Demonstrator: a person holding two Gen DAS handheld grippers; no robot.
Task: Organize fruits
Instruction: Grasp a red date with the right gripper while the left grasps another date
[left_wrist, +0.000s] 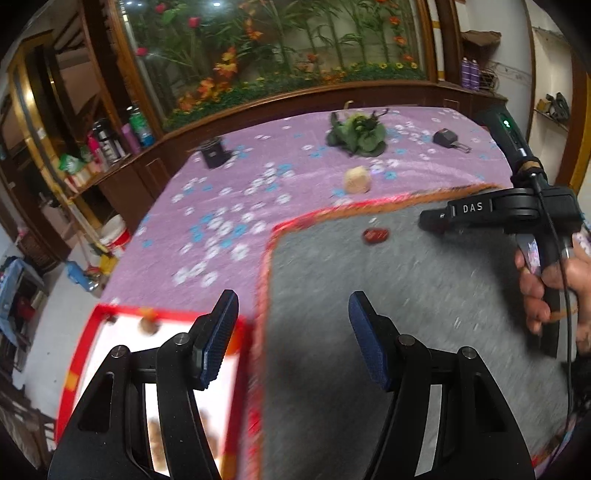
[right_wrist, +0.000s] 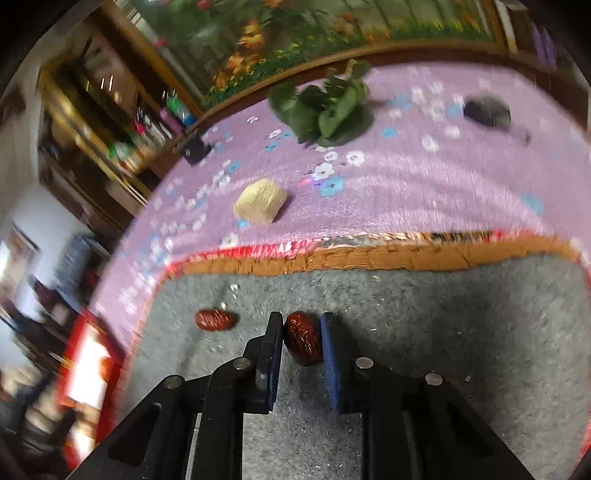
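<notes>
— What is seen of the surface?

— Purple plush cloth (right_wrist: 424, 184), printed with small white and blue flowers, is spread over the table. On it a coarse grey felt mat (right_wrist: 461, 332) is laid, edged in red and orange. A red-rimmed tray (left_wrist: 83, 354) with a white floor is seen beside the mat's left edge.

— And the fruits?

— Two wrinkled, glossy red dates are found on the mat. One date (right_wrist: 303, 341) is clamped between the blue ribbed pads of the right gripper (right_wrist: 302, 332); the other date (right_wrist: 215, 319) lies just to its left, apart from it. A pale, rounded lump (right_wrist: 260, 201) and a bunch of green leaves (right_wrist: 325, 107) rest on the cloth farther back.

— How are the grippers posed?

— Both are pointed downward at a slant. The left gripper (left_wrist: 293, 314) is held over the mat's edge with jaws apart, nothing between them. A hand (left_wrist: 554, 284) is wrapped around the right gripper's handle.
</notes>
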